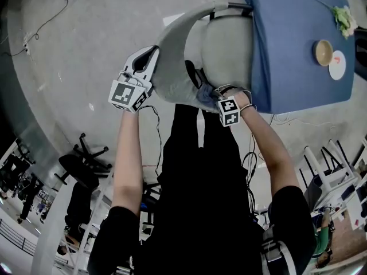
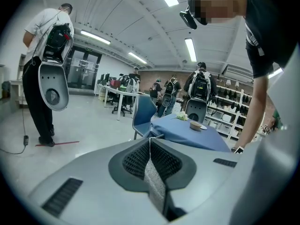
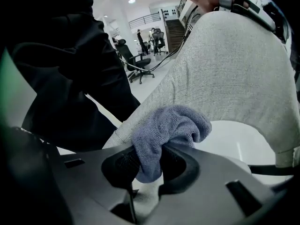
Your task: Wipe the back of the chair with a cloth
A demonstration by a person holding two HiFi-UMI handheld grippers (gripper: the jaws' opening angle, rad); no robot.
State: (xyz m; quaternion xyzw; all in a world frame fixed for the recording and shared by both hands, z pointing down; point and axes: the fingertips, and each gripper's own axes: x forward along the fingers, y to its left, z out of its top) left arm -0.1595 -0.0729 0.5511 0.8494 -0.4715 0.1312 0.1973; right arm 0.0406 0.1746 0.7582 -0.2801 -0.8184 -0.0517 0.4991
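Observation:
The chair's grey fabric back [image 1: 172,56] curves up in front of me in the head view, with its seat [image 1: 226,44] beyond. My left gripper [image 1: 152,53] is at the back's left edge. In the left gripper view it [image 2: 150,144] is shut on a thin strip of that grey fabric [image 2: 153,179]. Low on the chair back, my right gripper [image 1: 205,93] is shut on a bunched blue-grey cloth [image 3: 161,132]. The cloth presses against the grey chair back [image 3: 234,69].
A table under a blue cloth [image 1: 298,39] stands just past the chair, with a bowl [image 1: 323,52], a plate [image 1: 338,65] and flowers [image 1: 344,19] on it. Black office chairs [image 1: 86,165] stand behind left, white chairs [image 1: 327,176] behind right. A blue chair [image 2: 143,114] and several people [image 2: 42,69] are farther off.

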